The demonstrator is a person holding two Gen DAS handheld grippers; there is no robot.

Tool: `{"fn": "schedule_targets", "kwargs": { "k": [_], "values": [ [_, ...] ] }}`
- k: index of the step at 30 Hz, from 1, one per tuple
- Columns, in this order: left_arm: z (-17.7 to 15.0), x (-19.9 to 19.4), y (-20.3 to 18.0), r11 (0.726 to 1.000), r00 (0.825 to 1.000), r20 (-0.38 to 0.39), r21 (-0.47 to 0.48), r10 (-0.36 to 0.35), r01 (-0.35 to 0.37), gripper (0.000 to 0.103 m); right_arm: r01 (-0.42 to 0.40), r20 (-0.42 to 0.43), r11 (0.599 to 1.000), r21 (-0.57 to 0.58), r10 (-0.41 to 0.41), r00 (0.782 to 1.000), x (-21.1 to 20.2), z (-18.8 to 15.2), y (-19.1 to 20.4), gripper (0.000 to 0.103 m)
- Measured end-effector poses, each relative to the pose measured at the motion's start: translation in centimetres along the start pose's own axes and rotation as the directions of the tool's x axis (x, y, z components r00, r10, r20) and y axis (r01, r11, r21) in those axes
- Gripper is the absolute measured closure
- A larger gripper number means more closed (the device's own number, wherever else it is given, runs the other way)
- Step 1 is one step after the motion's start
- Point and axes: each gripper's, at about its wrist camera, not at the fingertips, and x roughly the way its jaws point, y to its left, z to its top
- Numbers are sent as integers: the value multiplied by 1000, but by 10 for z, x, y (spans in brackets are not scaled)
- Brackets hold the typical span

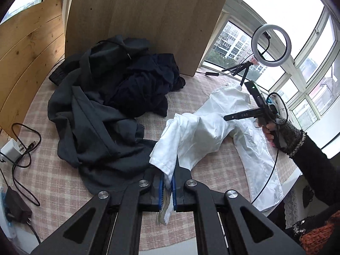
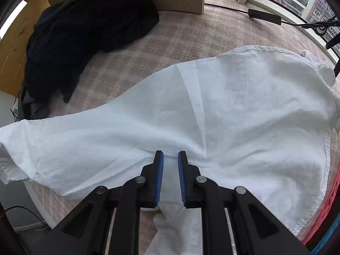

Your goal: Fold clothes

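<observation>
White cotton shirt [image 2: 244, 110] lies spread across a pink-and-cream checked table cover [image 1: 55, 182], one end lifted toward the near edge, the other trailing toward the windows [image 1: 276, 10]. Left gripper [image 1: 167, 182] is nearly closed, its blue pads pinching a cuff or hem of the shirt; the cloth rises from the table to the jaws and a tail hangs out behind them. Right gripper [image 2: 170, 167] sits over the shirt's middle, jaws narrowed onto a gathered fold of the same white fabric, which bunches between the blue pads and drops below them. In the left wrist view the person's right hand [image 1: 274, 131], in a dark knitted sleeve, holds that tool above the shirt. Heap of dark clothes [image 1: 102, 106] lies left of the shirt, against a pale wooden panel [image 1: 148, 21]. Ring light [image 1: 271, 45] on a small tripod stands by the window. White charger [image 1: 11, 150] and black cables at the table's left edge.
</observation>
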Motion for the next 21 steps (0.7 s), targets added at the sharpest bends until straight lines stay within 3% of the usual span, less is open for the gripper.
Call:
{"fn": "schedule_targets", "kwargs": {
  "k": [4,6,11,14,17,19,21],
  "values": [
    [11,-21,-55,999,998,55,42,10,-12,98,-97,-10,995,18,97,995,8,2,-13,88],
    [16,-29,-94,996,997,77,91,13,-20,98,-195,46,980,45,193,980,-27,-13,-32,88],
    [29,-28,-211,966,996,85,259,-33,10,98,-210,193,978,-6,207,959,-140,-76,-91,88],
    [27,-7,-293,918,994,27,387,-104,86,98,-253,271,967,41,233,934,-197,-118,-147,88],
    [6,34,-376,832,981,-105,520,-161,192,98,-287,323,953,97,243,915,-231,-162,-197,88],
    [-21,67,-421,768,960,-220,581,-171,269,98,-295,342,948,118,240,909,-241,-183,-219,88],
    [-52,102,-446,728,926,-338,591,-166,346,98,-303,347,943,138,241,906,-242,-202,-232,88]
  ]
}}
